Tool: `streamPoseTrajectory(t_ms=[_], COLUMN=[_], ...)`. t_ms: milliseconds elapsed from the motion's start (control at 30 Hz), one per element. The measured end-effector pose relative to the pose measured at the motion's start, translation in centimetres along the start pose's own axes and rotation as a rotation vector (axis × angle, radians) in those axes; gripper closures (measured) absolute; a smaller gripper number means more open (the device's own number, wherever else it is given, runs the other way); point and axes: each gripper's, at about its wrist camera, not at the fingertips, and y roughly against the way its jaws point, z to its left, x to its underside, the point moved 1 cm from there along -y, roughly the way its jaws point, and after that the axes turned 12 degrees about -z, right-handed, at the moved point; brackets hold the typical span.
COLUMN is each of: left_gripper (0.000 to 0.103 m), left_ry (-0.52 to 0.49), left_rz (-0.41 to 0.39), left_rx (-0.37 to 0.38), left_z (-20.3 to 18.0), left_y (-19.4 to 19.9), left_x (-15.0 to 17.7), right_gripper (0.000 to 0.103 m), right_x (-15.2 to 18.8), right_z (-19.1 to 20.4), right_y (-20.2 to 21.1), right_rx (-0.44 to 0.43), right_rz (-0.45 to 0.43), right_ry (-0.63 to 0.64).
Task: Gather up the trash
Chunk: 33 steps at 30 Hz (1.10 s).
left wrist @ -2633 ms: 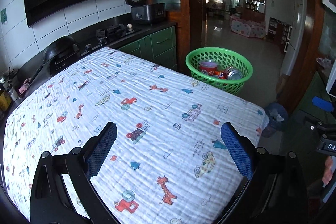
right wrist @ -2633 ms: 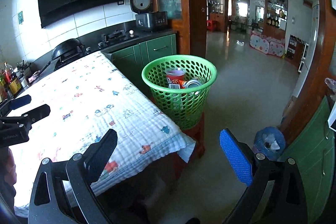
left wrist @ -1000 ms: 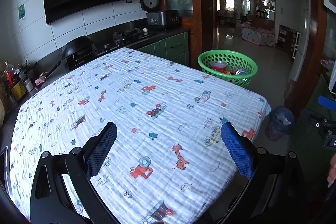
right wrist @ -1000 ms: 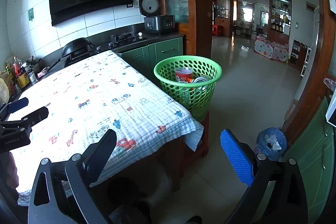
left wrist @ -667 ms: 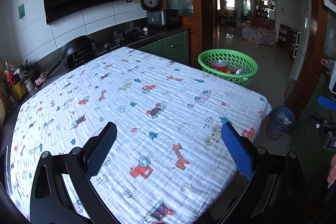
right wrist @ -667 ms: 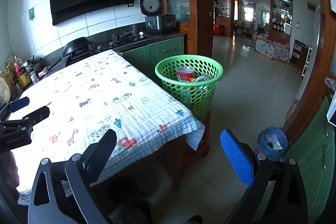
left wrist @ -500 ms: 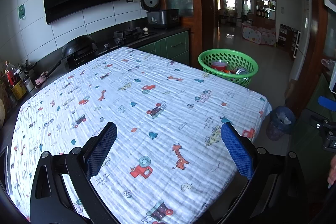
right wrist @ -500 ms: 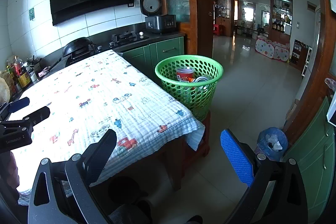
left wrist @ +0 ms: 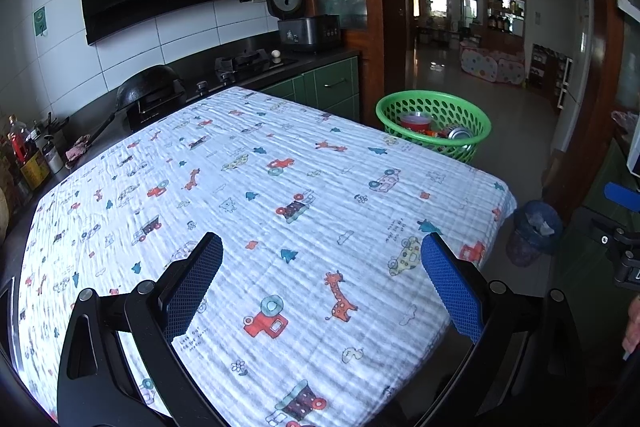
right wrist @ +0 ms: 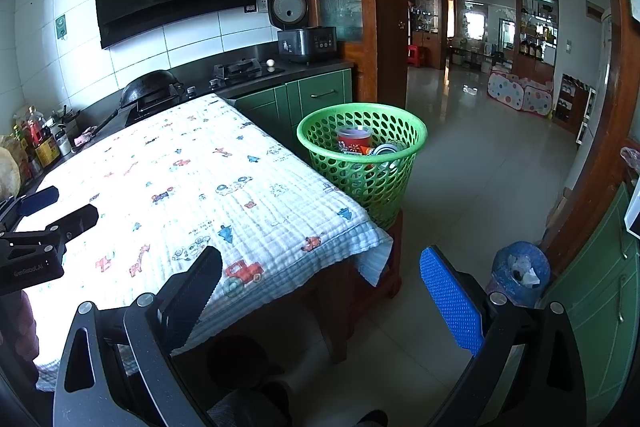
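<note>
A green plastic basket (left wrist: 434, 107) stands past the table's far right corner, on a red stool in the right wrist view (right wrist: 362, 163). It holds a red cup (right wrist: 354, 138), a silver can (right wrist: 386, 149) and other trash. My left gripper (left wrist: 322, 281) is open and empty, above the near part of the table with its printed white cloth (left wrist: 260, 195). My right gripper (right wrist: 320, 293) is open and empty, off the table's near right corner, above the floor. The left gripper also shows at the left edge of the right wrist view (right wrist: 44, 219).
A kitchen counter with a stove (left wrist: 240, 61), a black wok (left wrist: 150, 91), bottles (left wrist: 24, 155) and a rice cooker (left wrist: 304, 27) runs behind the table. A small blue bin (right wrist: 520, 273) stands on the floor by green cabinets (right wrist: 600, 287). A doorway opens to a living room.
Both grippers pulled back from the basket and rose a little between 2.6 s and 1 s ago, then stayed almost still. Both stayed open and empty.
</note>
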Motion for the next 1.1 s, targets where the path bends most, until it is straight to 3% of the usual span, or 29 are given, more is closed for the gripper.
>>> streamPoseTrajectory(t_ms=[1100], left_gripper=[0.005], left_ry=[0.002], left_rz=[0.002], left_rx=[0.0], left_z=[-0.06], left_y=[0.24], left_x=[0.24], right_gripper=[0.007], right_x=[0.07], right_z=[0.02], right_y=[-0.11], right_rx=[-0.004], right_rz=[0.002], right_ry=[-0.004])
